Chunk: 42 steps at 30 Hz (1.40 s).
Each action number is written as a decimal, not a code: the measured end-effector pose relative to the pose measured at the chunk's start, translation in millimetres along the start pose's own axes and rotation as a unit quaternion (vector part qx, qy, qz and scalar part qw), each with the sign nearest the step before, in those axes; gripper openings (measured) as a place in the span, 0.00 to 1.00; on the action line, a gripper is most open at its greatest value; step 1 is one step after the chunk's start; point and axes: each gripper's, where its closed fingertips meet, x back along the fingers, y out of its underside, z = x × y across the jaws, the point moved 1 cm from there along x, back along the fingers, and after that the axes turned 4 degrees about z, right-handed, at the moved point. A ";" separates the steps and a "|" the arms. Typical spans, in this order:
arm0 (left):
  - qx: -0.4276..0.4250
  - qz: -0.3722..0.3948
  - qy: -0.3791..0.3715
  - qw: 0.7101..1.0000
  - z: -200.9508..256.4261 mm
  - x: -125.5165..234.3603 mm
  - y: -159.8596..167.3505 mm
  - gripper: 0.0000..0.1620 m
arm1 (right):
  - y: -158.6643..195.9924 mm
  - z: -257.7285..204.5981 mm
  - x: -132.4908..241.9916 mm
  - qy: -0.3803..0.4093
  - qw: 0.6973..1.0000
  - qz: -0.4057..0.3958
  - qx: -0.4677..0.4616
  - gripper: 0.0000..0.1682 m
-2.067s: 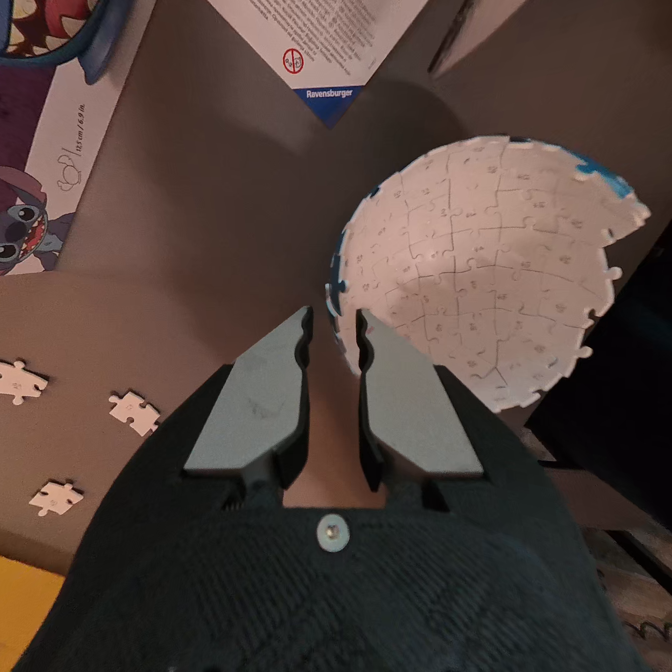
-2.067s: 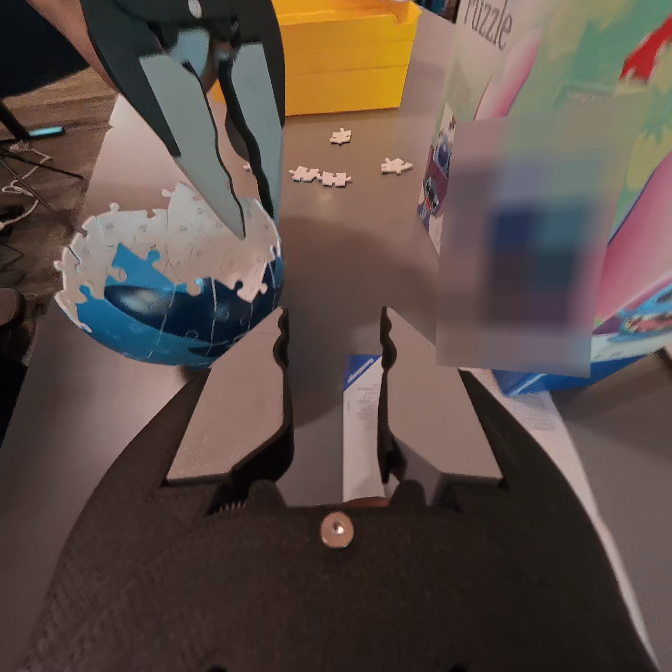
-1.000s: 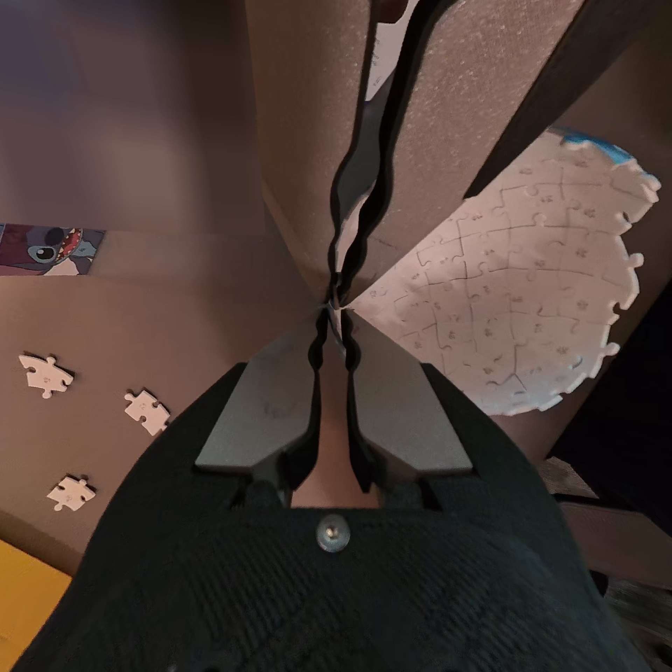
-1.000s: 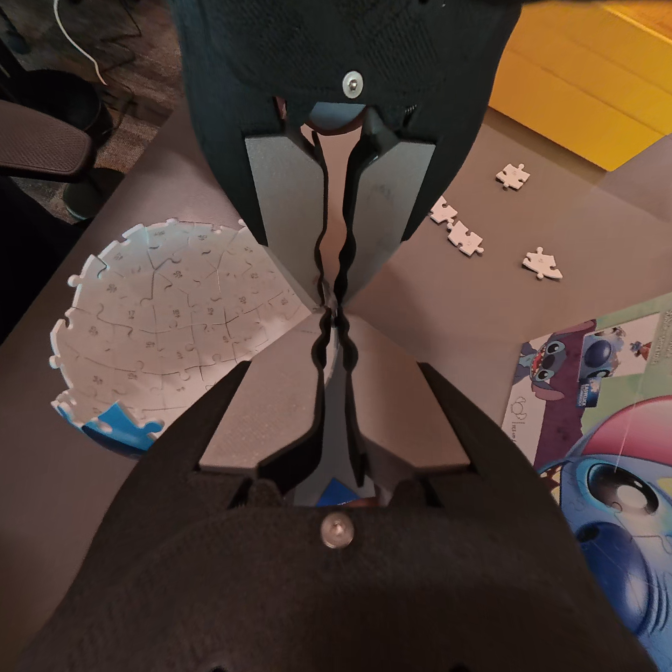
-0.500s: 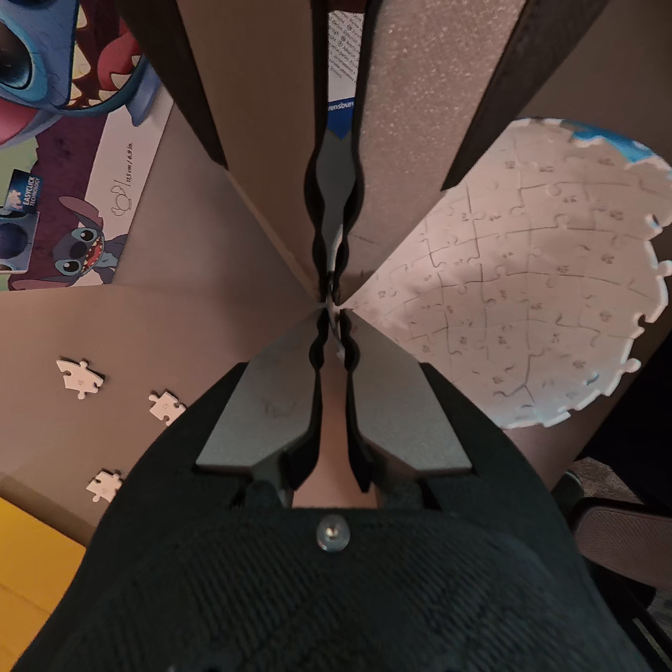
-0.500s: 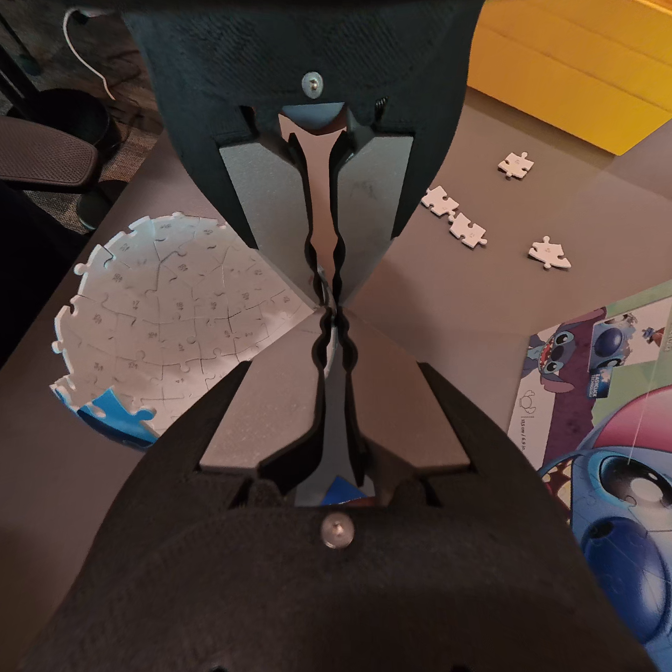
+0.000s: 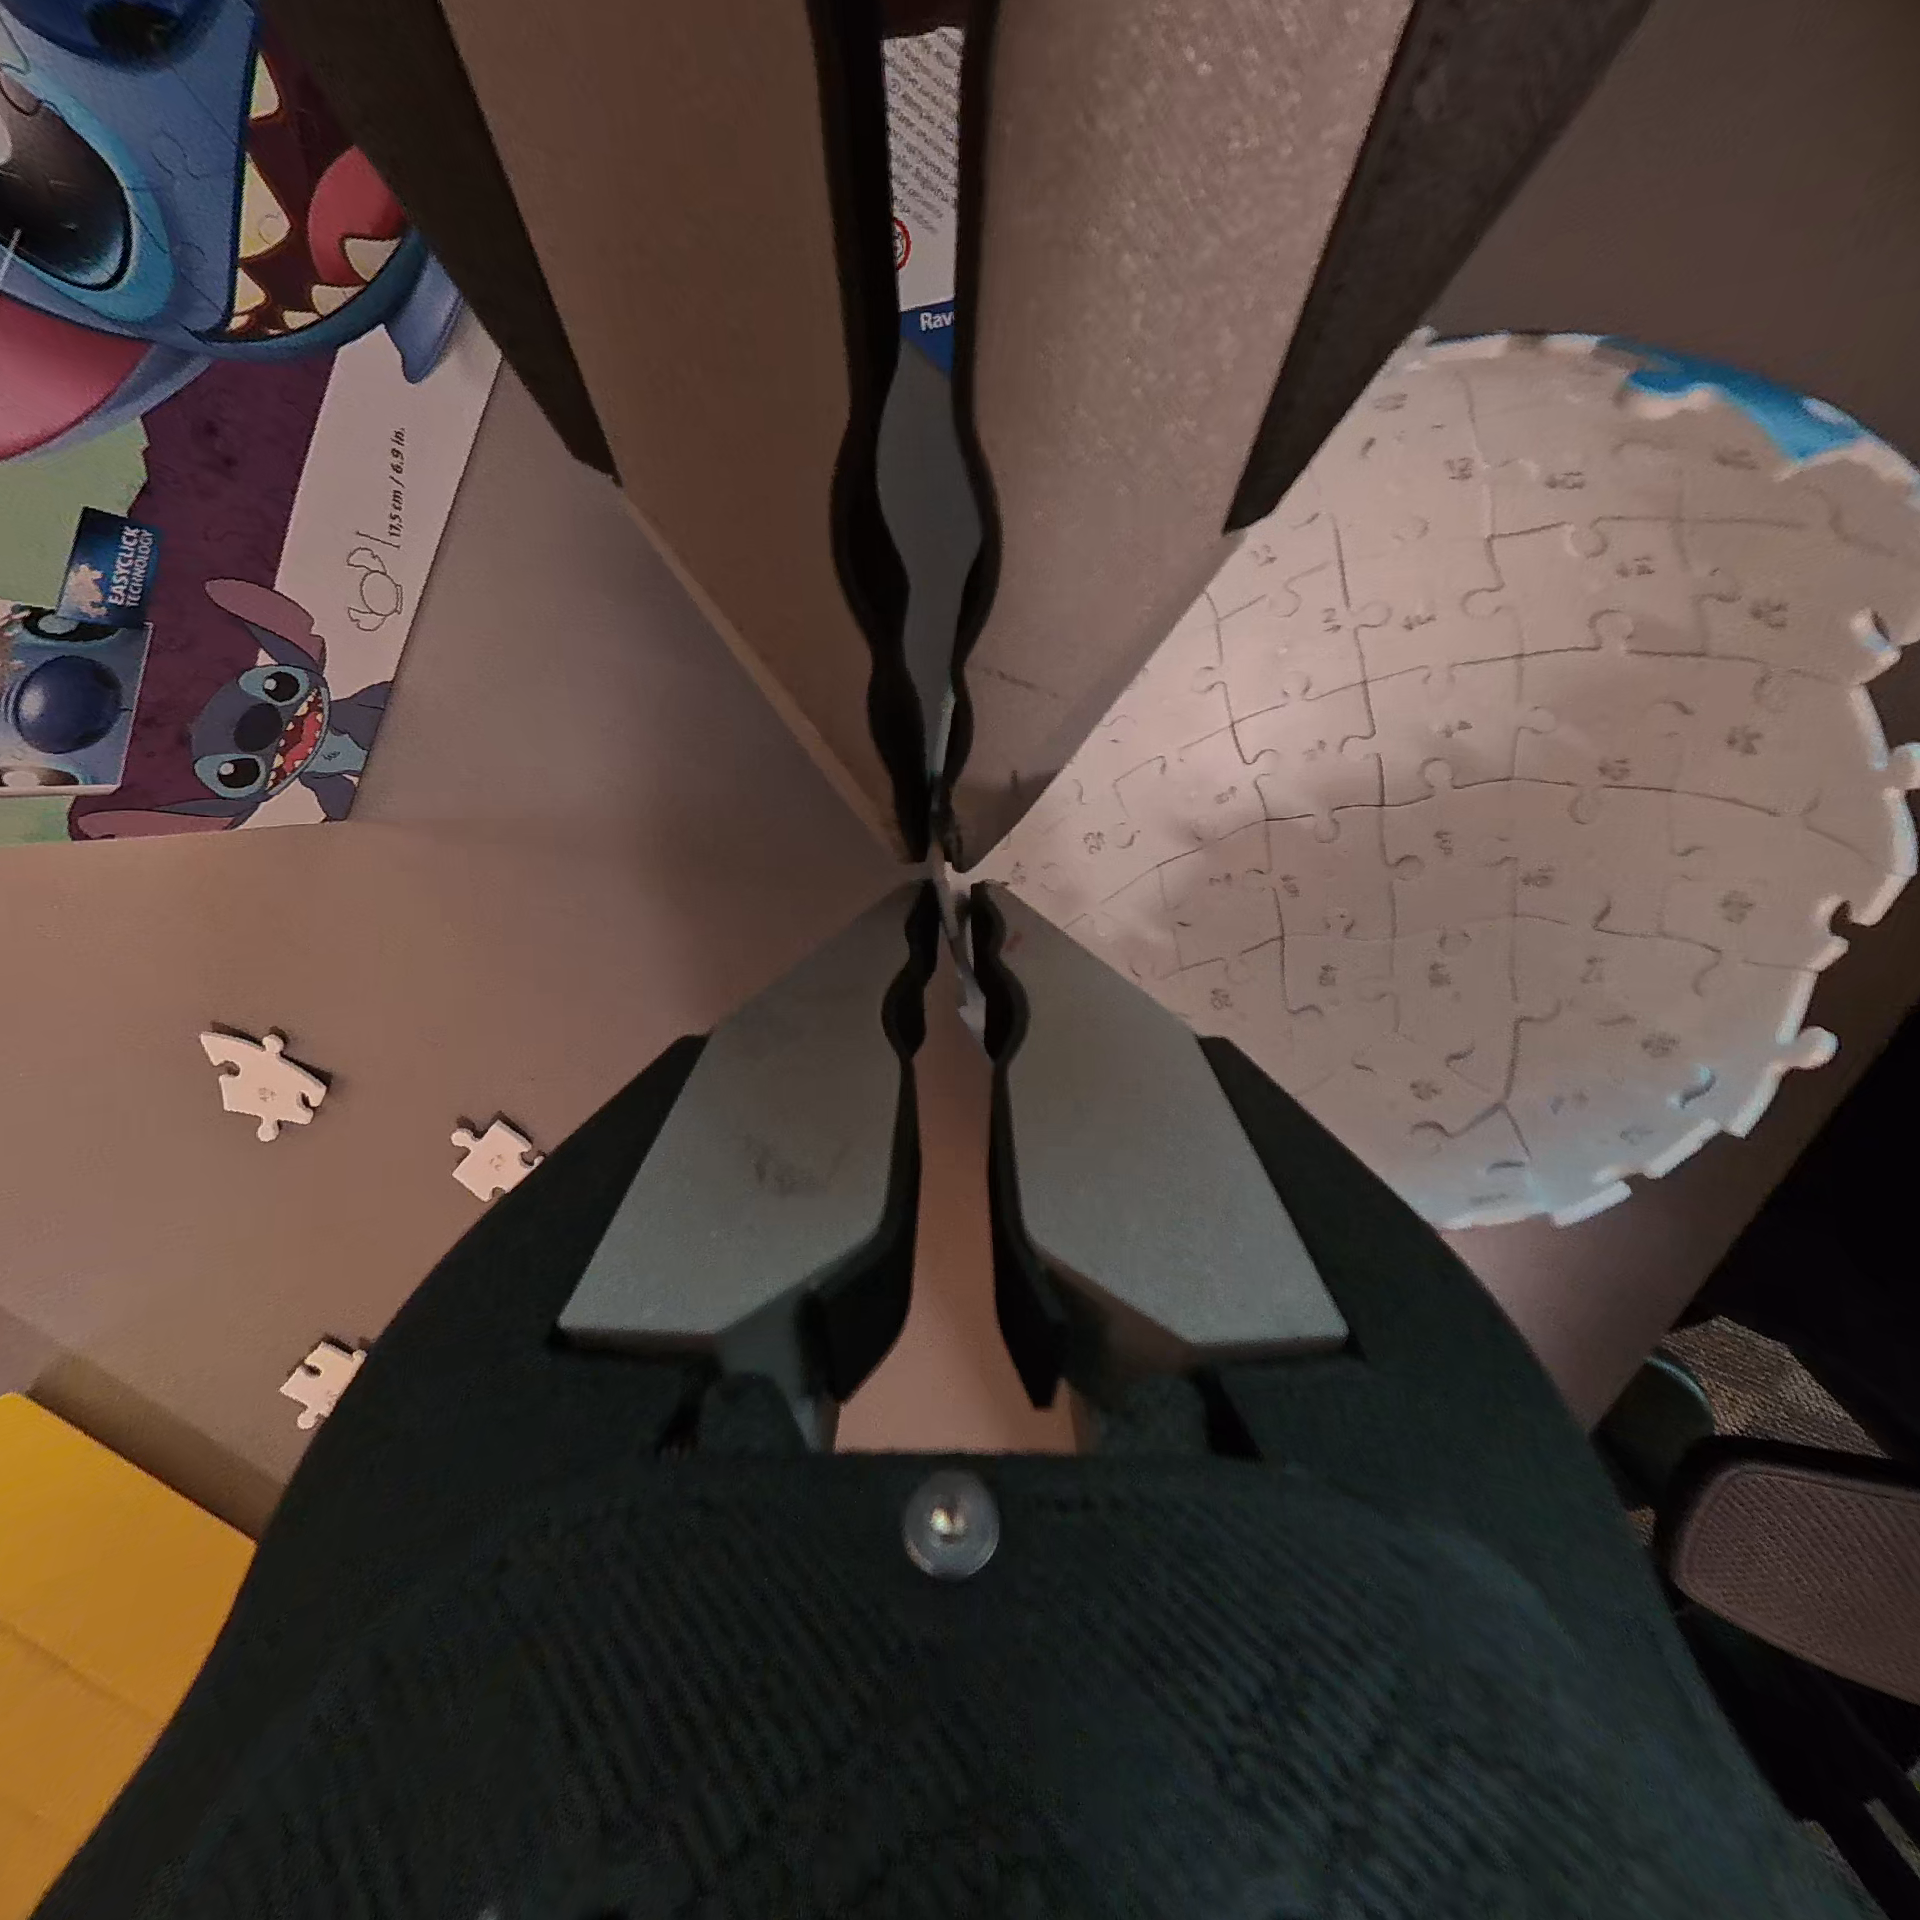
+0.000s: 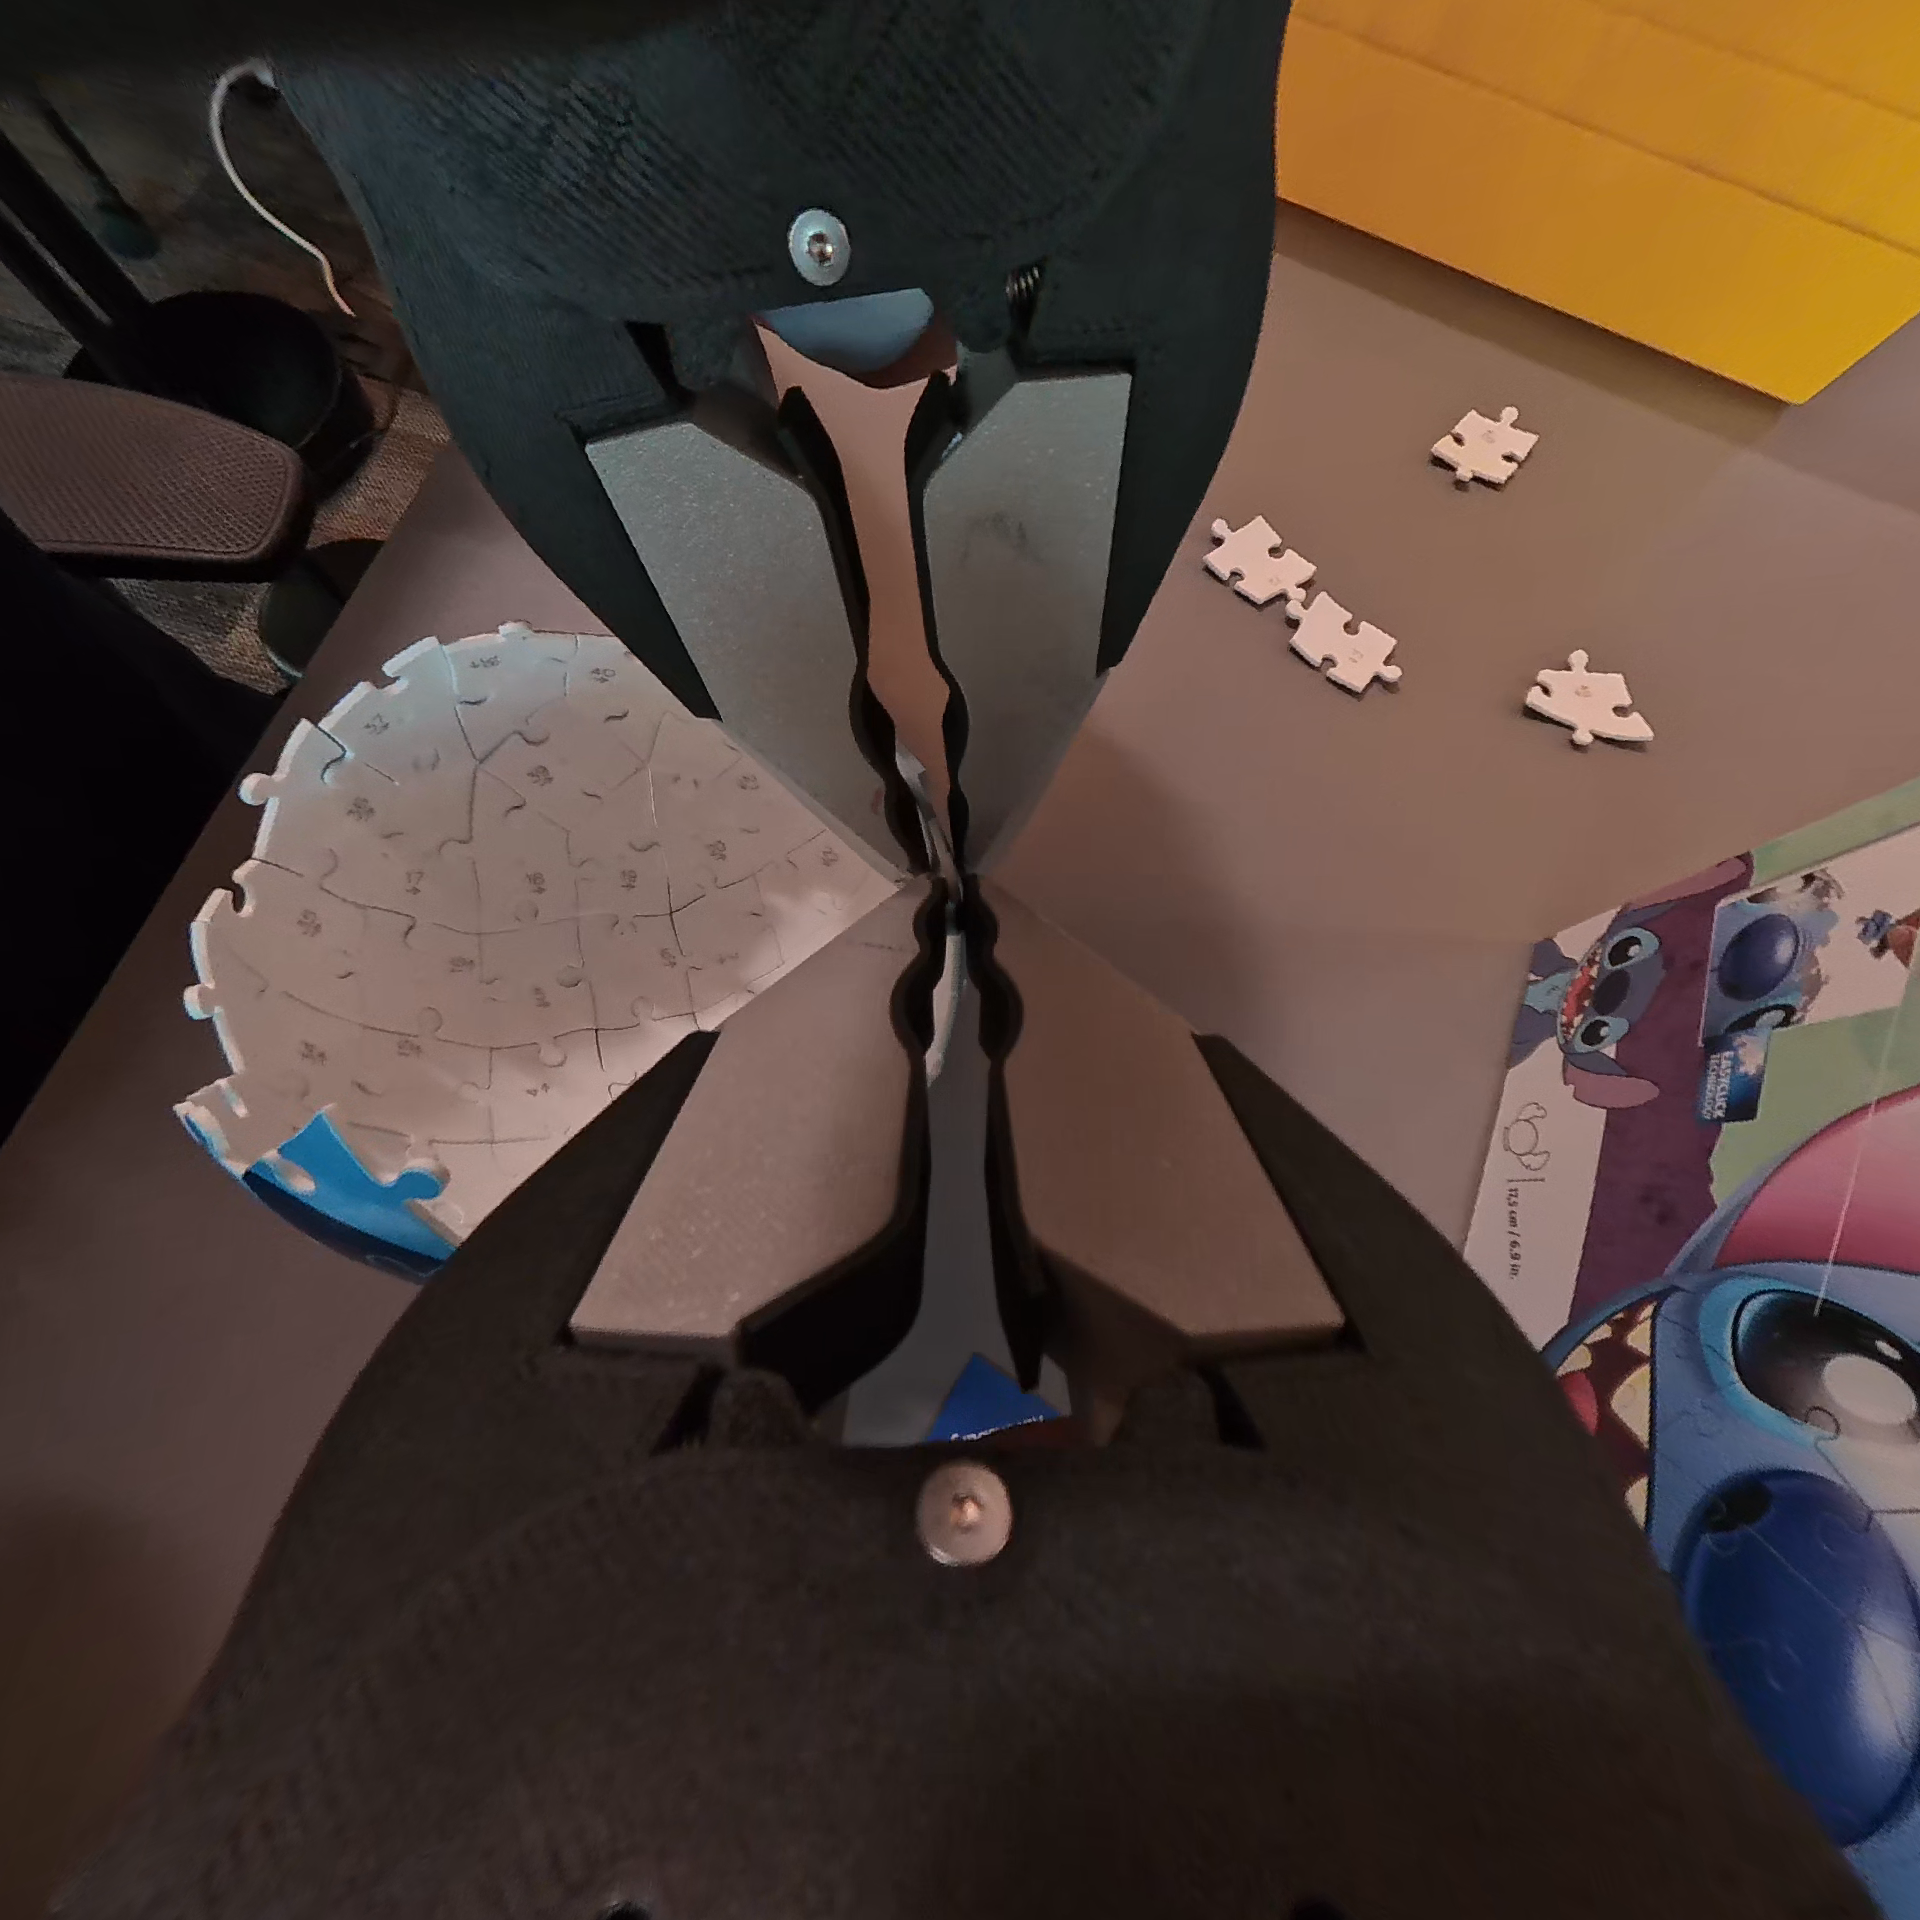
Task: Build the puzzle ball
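My left gripper [image 7: 948, 902] and my right gripper [image 8: 951, 891] meet tip to tip above the counter [image 7: 436, 935], right at the rim of the half-built puzzle ball [image 7: 1538, 790]. Both have their fingers drawn nearly together at the tips, and a thin white sliver sits between them; it looks like a puzzle piece [image 7: 961, 971] seen edge on, though I cannot tell how firmly either gripper clamps it.

The puzzle ball is an open bowl of joined pieces, white inside with a jagged rim of tabs, and blue on the outside where the shell shows at its edge [image 8: 343, 1174]. It rests on the counter near the counter's edge, with a mesh chair [image 8: 135, 468] beyond.

Four loose white pieces [image 8: 1340, 639] lie on the counter well apart from the ball; two of them touch each other. A yellow box [image 8: 1621, 156] stands past them. The puzzle's box [image 8: 1704, 1195], printed with a blue cartoon creature, lies flat beside my right gripper. A printed leaflet [image 7: 925, 187] with a blue corner shows through the gap between my right gripper's fingers.
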 end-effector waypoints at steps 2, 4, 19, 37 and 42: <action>0.000 0.000 0.002 1.000 0.2 -0.1 0.4 0.02 | 0.0 -0.2 -0.2 -0.001 1.000 0.002 -0.003 0.00; -0.001 -0.001 0.002 1.000 0.3 -0.4 0.8 0.02 | 0.3 0.0 -0.7 -0.004 1.000 0.003 -0.010 0.00; 0.014 -0.001 0.015 1.000 -0.5 -0.4 0.5 0.01 | 3.9 0.4 1.6 -0.008 1.000 -0.006 -0.023 0.04; 0.019 0.018 0.036 0.999 0.1 0.7 -1.0 0.01 | 17.0 8.9 -4.5 0.018 0.999 -0.046 -0.020 0.14; 0.031 0.024 0.045 0.998 0.8 0.4 -0.9 0.01 | 17.8 6.2 -6.8 0.020 0.999 -0.048 -0.005 0.09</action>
